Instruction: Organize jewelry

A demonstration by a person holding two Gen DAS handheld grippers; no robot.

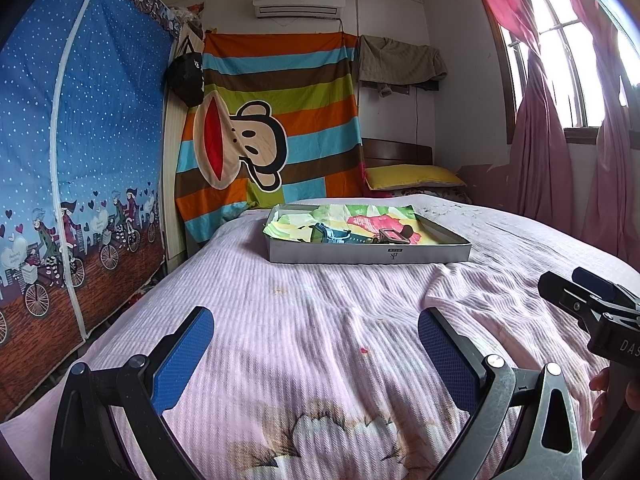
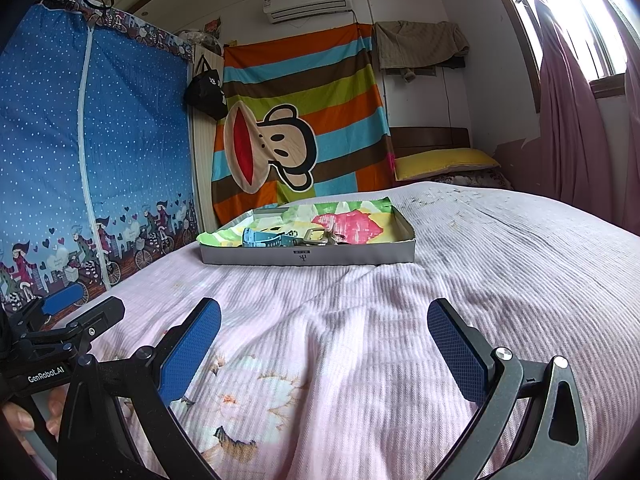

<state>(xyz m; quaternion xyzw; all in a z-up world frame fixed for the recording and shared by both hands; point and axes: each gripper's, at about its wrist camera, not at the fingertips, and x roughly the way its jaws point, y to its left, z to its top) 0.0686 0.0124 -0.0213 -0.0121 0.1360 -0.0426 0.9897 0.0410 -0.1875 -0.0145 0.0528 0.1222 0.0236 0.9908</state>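
A shallow grey box [image 1: 368, 257] [image 2: 308, 258] lies on the pink bedspread, lined with a colourful cloth [image 1: 352, 216] [image 2: 344, 216]. Inside it lie a blue watch strap [image 1: 334, 236] [image 2: 262, 237] and a metal buckle piece [image 1: 394, 236] [image 2: 316, 236]. My left gripper [image 1: 316, 354] hovers open over the bedspread, well short of the box, with nothing between its fingers. My right gripper [image 2: 324, 350] is likewise open and empty, also short of the box. Each gripper shows at the edge of the other's view, the right gripper [image 1: 580, 292] and the left gripper [image 2: 68, 304].
The bed [image 1: 320, 312] fills the foreground. A blue fabric wardrobe [image 1: 80, 140] stands on the left. A striped cartoon sheet [image 1: 272, 120] hangs behind the box. A yellow pillow [image 1: 412, 176] lies at the headboard. Pink curtains [image 1: 560, 120] and a window are on the right.
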